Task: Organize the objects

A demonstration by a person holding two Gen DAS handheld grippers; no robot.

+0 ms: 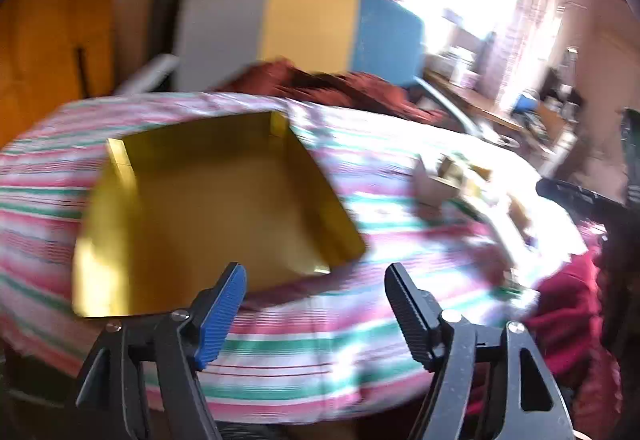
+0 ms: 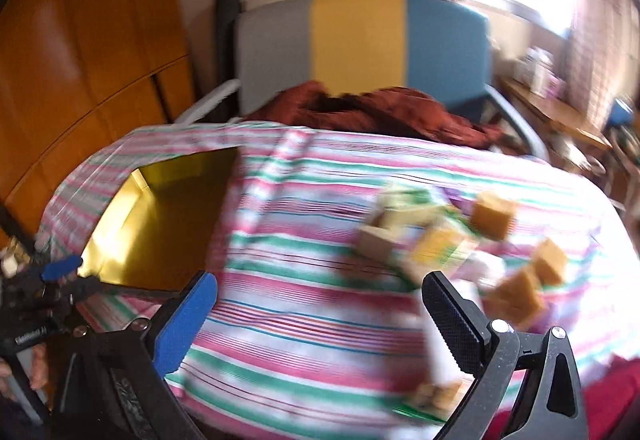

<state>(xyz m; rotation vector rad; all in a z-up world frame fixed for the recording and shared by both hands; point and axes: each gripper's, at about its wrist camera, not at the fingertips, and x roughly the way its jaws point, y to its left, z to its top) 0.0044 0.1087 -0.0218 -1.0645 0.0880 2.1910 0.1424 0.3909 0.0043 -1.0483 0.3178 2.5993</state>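
While both tongs (image 1: pixel 314 280) (image 2: pixel 320 294) gape unladen, the gold tray (image 1: pixel 208 200) holds nothing visible.

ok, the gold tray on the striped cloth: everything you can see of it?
The gold tray is shallow and square, glossy, and looks like metallic card, with low upright walls and folded corner tabs. Nothing is visible inside it. It sits open side up on the striped cloth, left of the blurred blocks. The left gripper hovers open by its near edge, not touching it.
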